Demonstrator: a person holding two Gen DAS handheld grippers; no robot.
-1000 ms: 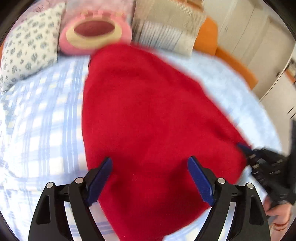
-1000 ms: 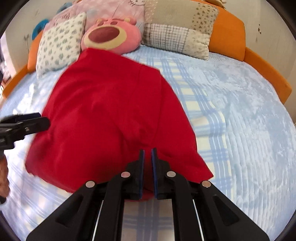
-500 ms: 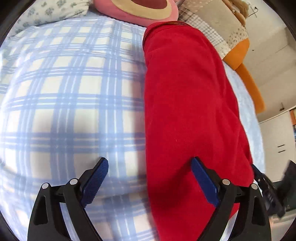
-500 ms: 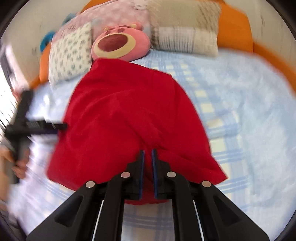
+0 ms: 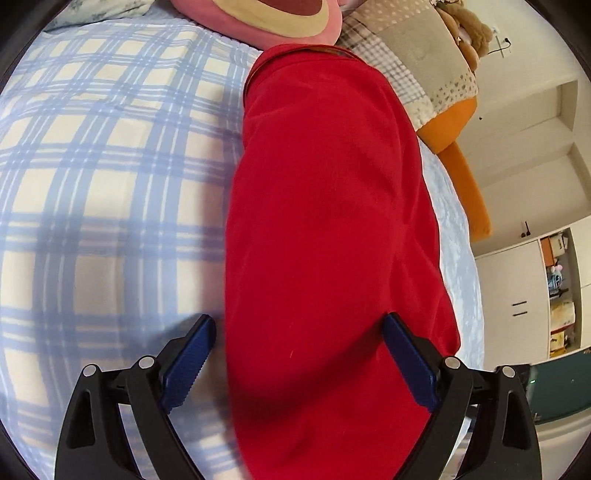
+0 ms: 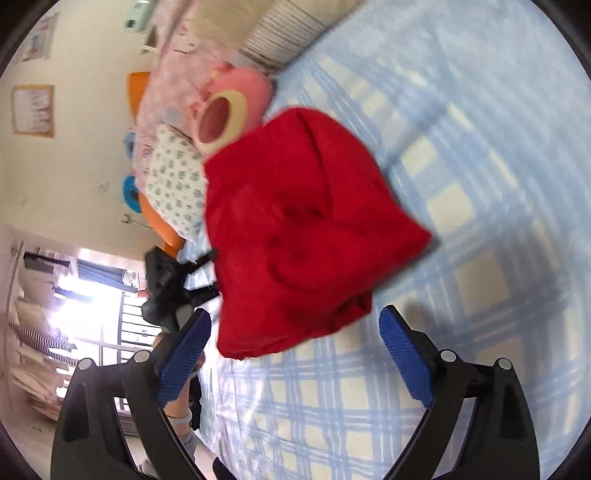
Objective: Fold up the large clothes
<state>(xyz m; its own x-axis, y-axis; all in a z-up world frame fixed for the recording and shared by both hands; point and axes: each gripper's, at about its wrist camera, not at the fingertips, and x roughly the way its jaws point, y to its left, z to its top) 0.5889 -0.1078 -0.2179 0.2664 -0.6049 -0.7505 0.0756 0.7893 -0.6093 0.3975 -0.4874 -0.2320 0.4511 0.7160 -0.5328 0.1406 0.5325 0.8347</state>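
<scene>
Left two-finger gripper with black arms and blue ribbed pads (image 5: 295, 354): spread wide, clamped on nothing, low over the bed. Between its pads, from 6 o'clock up to 12 o'clock in the left wrist view, the big red fleece garment (image 5: 328, 236), a long folded band flat on the blue-and-cream plaid blanket (image 5: 110, 166). Left pad (image 5: 188, 360) over bare plaid just beside the garment's left edge; right pad (image 5: 406, 363) over the red cloth near its right edge. Whether either pad touches the fabric: cannot tell. At 12 o'clock, touching the garment's far end, the pink round plush bear-face cushion (image 5: 280, 18); at 1 o'clock the beige patchwork checked pillow (image 5: 417, 59) against the orange padded bed surround (image 5: 454, 140). At 3 to 4 o'clock, white cupboards (image 5: 517, 291).

Right two-finger gripper (image 6: 295, 354), same build: also spread apart, holding nothing, tilted hard to one side and hanging near the garment's close hem. Red garment (image 6: 306, 236) at the centre of the right wrist view, bunched and creased at its near end, on the plaid blanket (image 6: 461, 258). Plush cushion (image 6: 229, 110) at 11 o'clock, white pillow with small blue print (image 6: 173, 184) at 10 o'clock. Left gripper (image 6: 173, 280) at 9 o'clock, beside the garment's edge, much blurred. Bright window (image 6: 92, 306) at 8 o'clock.
</scene>
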